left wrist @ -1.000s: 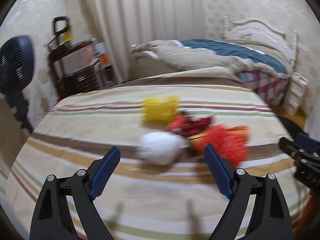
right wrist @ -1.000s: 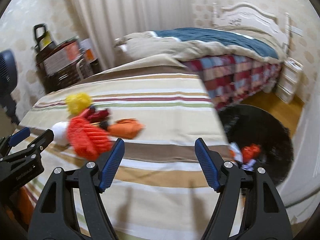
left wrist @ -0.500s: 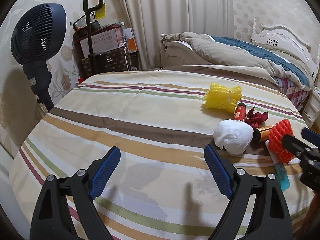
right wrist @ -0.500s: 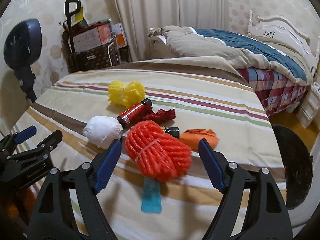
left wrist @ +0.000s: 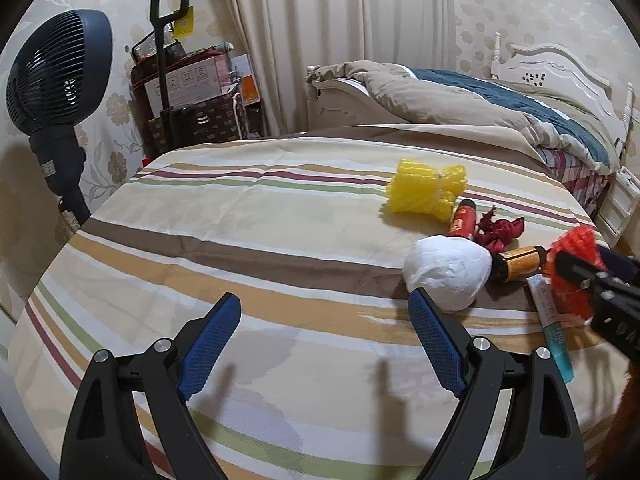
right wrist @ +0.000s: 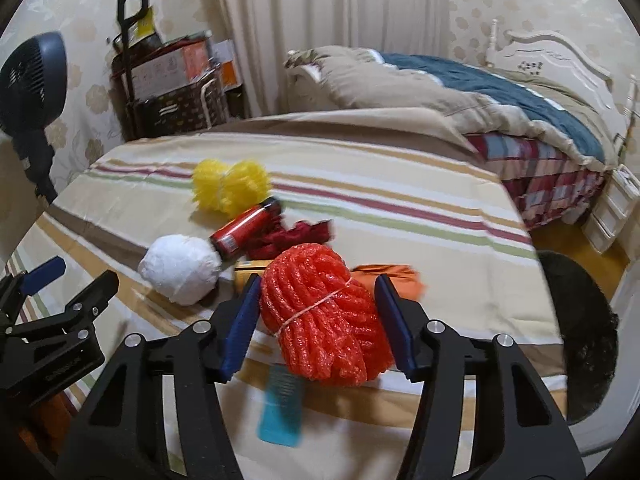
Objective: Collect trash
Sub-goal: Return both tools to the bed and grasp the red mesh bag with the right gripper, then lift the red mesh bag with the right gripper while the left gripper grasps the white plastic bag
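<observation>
Trash lies on a striped bedspread (left wrist: 240,216). An orange-red foam net bundle (right wrist: 324,312) sits between the fingers of my right gripper (right wrist: 316,320), which is open around it with its pads close to both sides. Beside it lie a white crumpled ball (right wrist: 180,274), a red can (right wrist: 244,232), a dark red wrapper (right wrist: 296,236), a yellow net bundle (right wrist: 230,188), an orange wrapper (right wrist: 396,276) and a blue tube (right wrist: 280,412). My left gripper (left wrist: 324,340) is open and empty, just left of the white ball (left wrist: 446,274).
A black trash bin (right wrist: 576,320) stands on the floor right of the bed. A dark fan (left wrist: 56,76) and a cart of boxes (left wrist: 192,100) stand at the back left. A second bed with a blanket (left wrist: 480,104) lies behind.
My right gripper has moved forward and its fingers now sit around the orange-red bundle. My left gripper has shifted slightly toward the white ball.
</observation>
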Available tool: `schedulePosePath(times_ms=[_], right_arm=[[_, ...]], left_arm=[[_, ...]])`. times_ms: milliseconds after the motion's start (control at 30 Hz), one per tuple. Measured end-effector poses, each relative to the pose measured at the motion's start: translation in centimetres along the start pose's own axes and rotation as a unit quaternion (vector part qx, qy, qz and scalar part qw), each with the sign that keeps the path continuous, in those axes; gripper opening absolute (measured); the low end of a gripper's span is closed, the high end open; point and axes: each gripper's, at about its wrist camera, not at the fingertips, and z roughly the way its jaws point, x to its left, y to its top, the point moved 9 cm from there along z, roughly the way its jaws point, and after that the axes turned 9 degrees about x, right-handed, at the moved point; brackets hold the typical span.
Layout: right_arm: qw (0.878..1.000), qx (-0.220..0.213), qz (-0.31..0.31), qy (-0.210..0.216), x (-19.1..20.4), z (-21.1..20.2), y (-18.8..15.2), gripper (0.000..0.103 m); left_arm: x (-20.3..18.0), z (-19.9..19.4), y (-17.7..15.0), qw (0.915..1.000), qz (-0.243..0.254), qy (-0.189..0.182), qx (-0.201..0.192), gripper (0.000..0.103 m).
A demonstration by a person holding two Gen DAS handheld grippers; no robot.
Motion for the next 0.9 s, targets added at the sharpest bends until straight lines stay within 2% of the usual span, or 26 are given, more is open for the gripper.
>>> schedulePosePath(times_ms=[100, 300, 667, 767, 900], right_arm=[[1.0, -0.003, 0.029, -0.012, -2.6, -1.0, -0.2, 0.056], [0.996, 0.029, 0.077, -0.03, -7.2, 0.1, -2.1, 0.057], [0.995, 0.039, 0.084, -0.032, -8.3, 2.2, -1.8, 0.059], [0.994, 0.057, 0.092, -0.021, -8.6, 3.3, -2.2, 0.054], [0.993, 0.058, 0.101, -0.013, -8.8, 3.4, -2.3, 0.049]], left_arm=[[-0.7, 0.1, 0.2, 1.0, 0.005, -0.006, 0.0, 0.085], [-2.0, 0.5, 0.5, 0.9998, 0.014, -0.013, 0.003, 0.085], [-3.9, 1.4, 1.6, 0.9993, 0.028, -0.023, 0.004, 0.087], [-4.2, 1.4, 1.5, 0.999, 0.035, -0.028, 0.003, 0.087], [-4.1, 1.2, 1.5, 0.9989, 0.032, -0.035, 0.001, 0.087]])
